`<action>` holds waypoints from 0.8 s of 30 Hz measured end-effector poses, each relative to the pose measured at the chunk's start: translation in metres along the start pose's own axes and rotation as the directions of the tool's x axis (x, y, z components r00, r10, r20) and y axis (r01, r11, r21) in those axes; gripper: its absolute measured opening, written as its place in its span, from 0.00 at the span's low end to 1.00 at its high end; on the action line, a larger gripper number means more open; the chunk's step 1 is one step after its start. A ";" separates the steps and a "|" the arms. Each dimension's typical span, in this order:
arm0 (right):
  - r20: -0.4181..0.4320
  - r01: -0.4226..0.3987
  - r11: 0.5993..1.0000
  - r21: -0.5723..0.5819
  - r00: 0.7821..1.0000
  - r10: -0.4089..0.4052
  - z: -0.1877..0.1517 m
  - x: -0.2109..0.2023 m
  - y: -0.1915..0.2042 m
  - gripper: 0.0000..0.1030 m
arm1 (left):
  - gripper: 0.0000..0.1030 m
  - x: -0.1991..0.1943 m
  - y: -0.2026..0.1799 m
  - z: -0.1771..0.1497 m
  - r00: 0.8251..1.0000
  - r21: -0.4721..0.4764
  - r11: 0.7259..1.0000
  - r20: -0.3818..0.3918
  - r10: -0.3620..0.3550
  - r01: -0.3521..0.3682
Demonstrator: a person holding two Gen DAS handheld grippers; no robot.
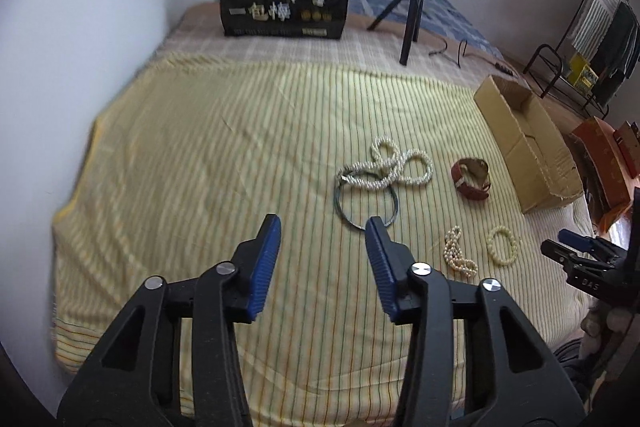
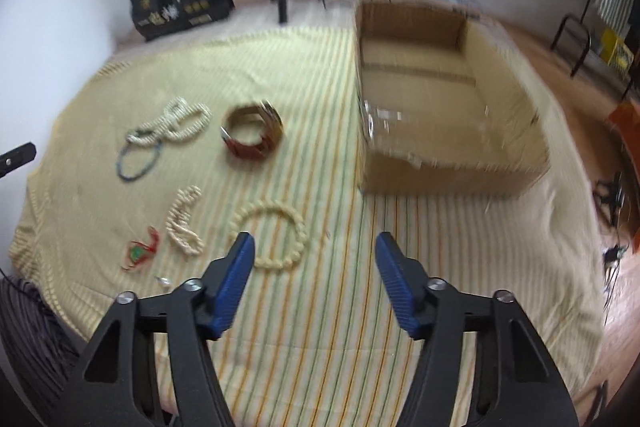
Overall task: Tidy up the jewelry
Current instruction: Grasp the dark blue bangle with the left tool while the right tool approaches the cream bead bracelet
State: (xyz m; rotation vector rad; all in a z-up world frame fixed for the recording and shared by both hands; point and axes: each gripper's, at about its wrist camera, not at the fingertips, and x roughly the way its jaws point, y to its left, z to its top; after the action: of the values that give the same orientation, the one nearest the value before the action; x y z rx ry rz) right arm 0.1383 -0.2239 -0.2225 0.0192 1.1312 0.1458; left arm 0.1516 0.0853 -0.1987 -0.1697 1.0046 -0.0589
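Jewelry lies on a yellow striped cloth [image 1: 200, 147]. A long pearl necklace [image 1: 386, 165] overlaps a thin dark bangle [image 1: 366, 205]. A brown-red cuff bracelet [image 1: 472, 179] lies to its right. A small pearl bracelet [image 1: 458, 257] and a cream bead bracelet [image 1: 502, 245] lie nearer. An open cardboard box [image 1: 528, 147] stands at right. My left gripper [image 1: 324, 231] is open and empty, just short of the bangle. My right gripper [image 2: 314, 247] is open and empty, its left fingertip over the cream bead bracelet [image 2: 272, 239]. The box [image 2: 448, 99] shows ahead, with something small and shiny inside.
A black printed bag [image 1: 286, 1] stands at the back. A ring light on a tripod [image 1: 416, 7] stands behind the cloth. A small red-green ornament [image 2: 140, 251] lies near the front left edge. The wall is close on the left. A clothes rack [image 1: 592, 39] is at far right.
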 end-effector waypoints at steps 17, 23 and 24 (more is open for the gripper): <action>-0.112 -0.018 0.998 0.052 0.993 0.024 0.003 0.046 -0.014 0.40 | 0.34 0.124 0.015 0.020 0.955 -0.191 0.979 -0.267 -0.126 0.076; -0.116 -0.024 0.998 0.063 0.993 0.031 0.006 0.050 -0.017 0.40 | 0.25 0.134 0.011 0.021 0.962 -0.150 0.988 -0.261 -0.077 0.038; -0.118 -0.024 0.998 0.063 0.993 0.031 0.006 0.050 -0.017 0.40 | 0.23 0.134 0.011 0.022 0.964 -0.150 0.988 -0.257 -0.069 0.031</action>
State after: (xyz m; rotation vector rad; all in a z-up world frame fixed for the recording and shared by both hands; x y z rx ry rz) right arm 0.1666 -0.2344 -0.2670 0.0823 1.2542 0.1380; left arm 0.2415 0.0815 -0.3012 -0.3268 1.2691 -0.0558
